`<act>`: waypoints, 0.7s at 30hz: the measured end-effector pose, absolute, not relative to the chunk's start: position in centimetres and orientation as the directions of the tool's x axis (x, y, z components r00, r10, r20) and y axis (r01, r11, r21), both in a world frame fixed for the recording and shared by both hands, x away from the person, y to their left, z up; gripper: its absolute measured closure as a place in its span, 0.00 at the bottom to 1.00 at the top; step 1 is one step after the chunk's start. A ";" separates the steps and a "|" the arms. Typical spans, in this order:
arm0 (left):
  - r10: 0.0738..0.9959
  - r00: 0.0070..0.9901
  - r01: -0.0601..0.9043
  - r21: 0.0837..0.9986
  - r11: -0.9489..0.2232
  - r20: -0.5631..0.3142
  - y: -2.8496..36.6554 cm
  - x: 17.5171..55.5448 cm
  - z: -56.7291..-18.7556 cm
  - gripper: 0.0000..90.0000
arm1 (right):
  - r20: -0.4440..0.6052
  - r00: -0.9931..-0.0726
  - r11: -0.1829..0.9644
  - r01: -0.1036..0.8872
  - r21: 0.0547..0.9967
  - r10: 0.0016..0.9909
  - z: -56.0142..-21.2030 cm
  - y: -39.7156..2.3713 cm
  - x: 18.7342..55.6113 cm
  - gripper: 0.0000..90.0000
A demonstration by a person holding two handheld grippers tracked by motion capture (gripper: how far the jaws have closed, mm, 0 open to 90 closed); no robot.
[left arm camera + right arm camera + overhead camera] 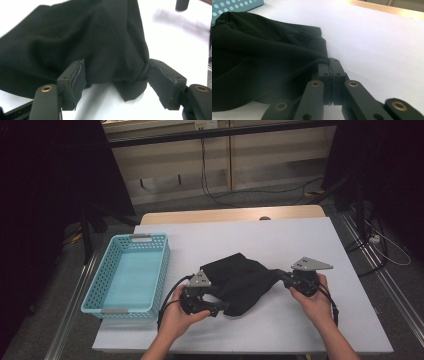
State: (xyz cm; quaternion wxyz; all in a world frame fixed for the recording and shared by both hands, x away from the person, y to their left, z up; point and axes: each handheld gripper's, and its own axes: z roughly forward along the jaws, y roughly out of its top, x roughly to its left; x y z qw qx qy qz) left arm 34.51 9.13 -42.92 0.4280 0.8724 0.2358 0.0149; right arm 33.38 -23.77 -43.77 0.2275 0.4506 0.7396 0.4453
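Black cloth (241, 281) lies bunched mid-table on the white sheet (300, 240), between both tools; right gripper (329, 65) clamped on its right edge; left gripper (115, 75) released, jaws apart, cloth fold sitting loosely between them.

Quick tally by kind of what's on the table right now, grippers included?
Black cloth: 1
Turquoise basket: 1
Grippers: 2, the left gripper with jaws apart around a cloth corner, the right gripper shut on a cloth edge
Total: 4
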 end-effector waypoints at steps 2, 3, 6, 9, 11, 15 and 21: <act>0.427 0.888 0.402 0.743 -0.536 -0.172 8.8 34.5 -43.5 0.40 | 0.064 -0.491 0.198 0.463 0.864 0.869 -43.8 -23.7 33.4 0.99; 0.424 0.889 0.403 0.734 -0.547 -0.173 8.6 34.5 -43.8 0.43 | 0.063 -0.492 0.199 0.462 0.864 0.869 -43.7 -23.7 33.4 0.99; 0.418 0.890 0.409 0.720 -0.561 -0.181 8.2 34.5 -44.5 0.57 | 0.059 -0.492 0.201 0.459 0.866 0.869 -43.7 -23.7 33.3 0.99; 0.415 0.892 0.407 0.716 -0.568 -0.179 7.8 34.5 -44.7 0.68 | 0.059 -0.486 0.197 0.458 0.867 0.872 -43.7 -23.8 33.3 0.99; 0.409 0.897 0.395 0.716 -0.576 -0.166 7.5 34.4 -44.7 0.75 | 0.059 -0.486 0.195 0.456 0.868 0.872 -43.7 -23.8 33.2 0.99; 0.409 0.887 0.432 0.704 -0.564 -0.216 7.5 34.7 -44.3 0.89 | 0.059 -0.480 0.192 0.456 0.869 0.875 -43.7 -23.9 33.2 0.99; 0.425 0.866 0.463 0.743 -0.483 -0.263 9.1 35.2 -41.2 0.92 | 0.061 -0.475 0.184 0.451 0.874 0.878 -43.6 -24.3 33.1 0.99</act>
